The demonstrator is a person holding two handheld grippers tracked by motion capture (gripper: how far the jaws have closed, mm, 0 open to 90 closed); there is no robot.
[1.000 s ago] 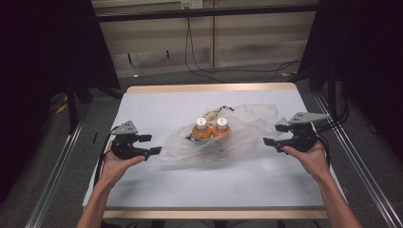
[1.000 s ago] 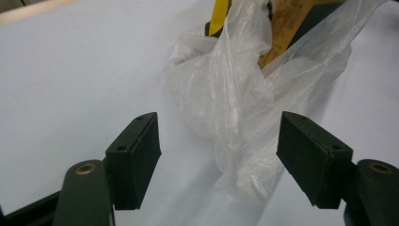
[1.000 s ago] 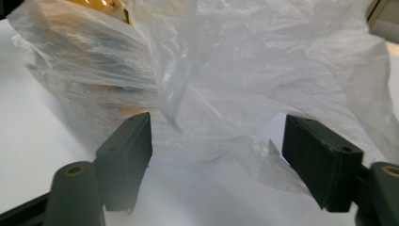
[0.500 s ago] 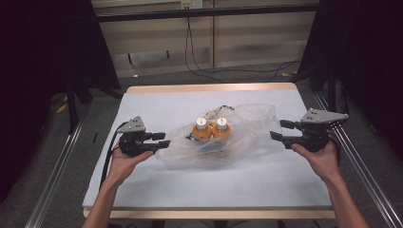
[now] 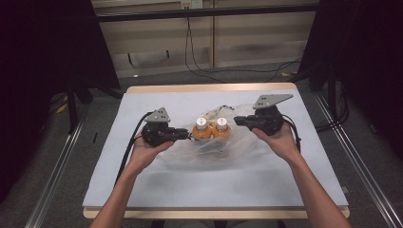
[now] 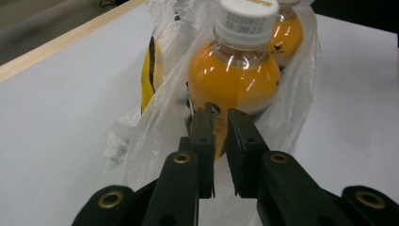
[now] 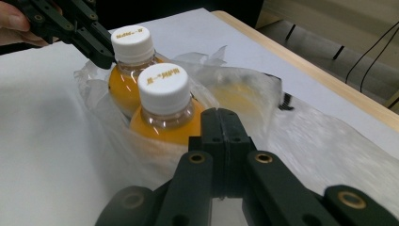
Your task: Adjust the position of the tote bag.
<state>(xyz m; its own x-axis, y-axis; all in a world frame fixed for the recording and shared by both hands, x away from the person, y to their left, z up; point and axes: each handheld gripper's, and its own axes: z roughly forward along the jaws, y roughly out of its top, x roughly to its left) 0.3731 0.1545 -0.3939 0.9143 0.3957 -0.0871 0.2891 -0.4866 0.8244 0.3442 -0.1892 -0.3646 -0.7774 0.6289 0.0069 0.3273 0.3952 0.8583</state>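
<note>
1. Two orange-juice bottles [image 5: 211,129] are standing upright side by side inside a clear plastic bag [image 5: 247,142], near the middle of the table [image 5: 142,190]. All places below are relative to the bottles.
2. The left gripper [image 5: 186,135] is sitting just left of the bottles, pointing level at them. Its jaws have just been closing and are now almost together. In the left gripper view [image 6: 220,123] a fold of bag film is sitting in the slit; it looks pinched, not the bottle itself.
3. The right gripper [image 5: 237,120] is sitting just right of the bottles, slightly behind, and is also pointing in at them. Its jaws have just been closing and are now fully together. In the right gripper view [image 7: 221,123] the tips are lying against the bag by the nearer bottle [image 7: 162,110]; whether film is caught, cannot tell.
4. Key relation: the bottles are lying between the two tips, long axes vertical, with the bag mouth around them. Both are about equally near; the left looks closer to touching.
5. Pose: both hands are cupping the grippers from below, palms up, forearms angling inward, wrists level.
6. Judgement: the bag sides are likely being gripped for pulling apart or down off the bottles; the thin film could slip or tip a bottle.
</note>
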